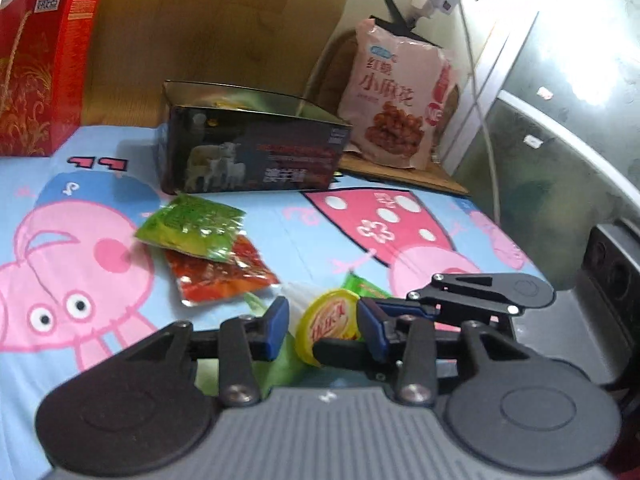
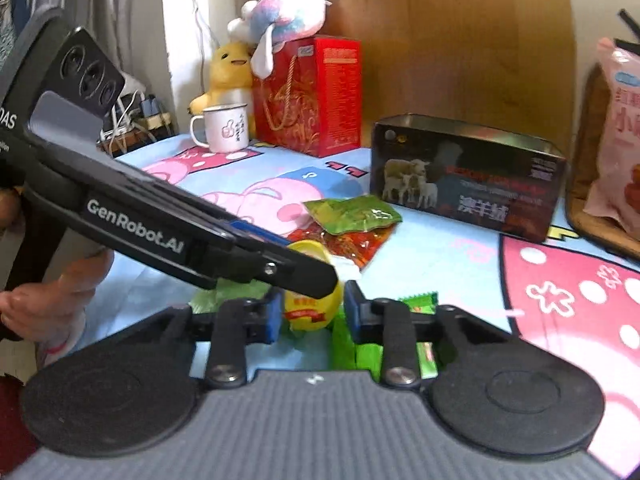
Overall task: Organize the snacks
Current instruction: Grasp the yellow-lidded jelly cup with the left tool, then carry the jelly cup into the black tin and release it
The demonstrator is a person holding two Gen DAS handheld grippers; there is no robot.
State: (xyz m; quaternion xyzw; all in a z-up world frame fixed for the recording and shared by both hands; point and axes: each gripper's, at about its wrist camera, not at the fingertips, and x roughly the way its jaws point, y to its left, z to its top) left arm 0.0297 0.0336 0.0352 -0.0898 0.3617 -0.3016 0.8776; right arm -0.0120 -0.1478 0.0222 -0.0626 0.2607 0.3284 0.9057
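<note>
A small yellow jelly cup with a red-lettered lid is held just above the cartoon bedsheet. My left gripper is shut on it, a blue pad at each side. From the right, my right gripper reaches the same cup. In the right wrist view its pads press the cup's body, so the right gripper is shut on it too, with the left gripper crossing over the top. A green packet overlaps a red packet on the sheet. Beyond them stands an open dark box with a sheep picture.
A pink snack bag leans at the back right on a wooden board. A red gift box, a white mug and plush toys stand at the back left. Green wrappers lie under the grippers. A hand holds the left gripper.
</note>
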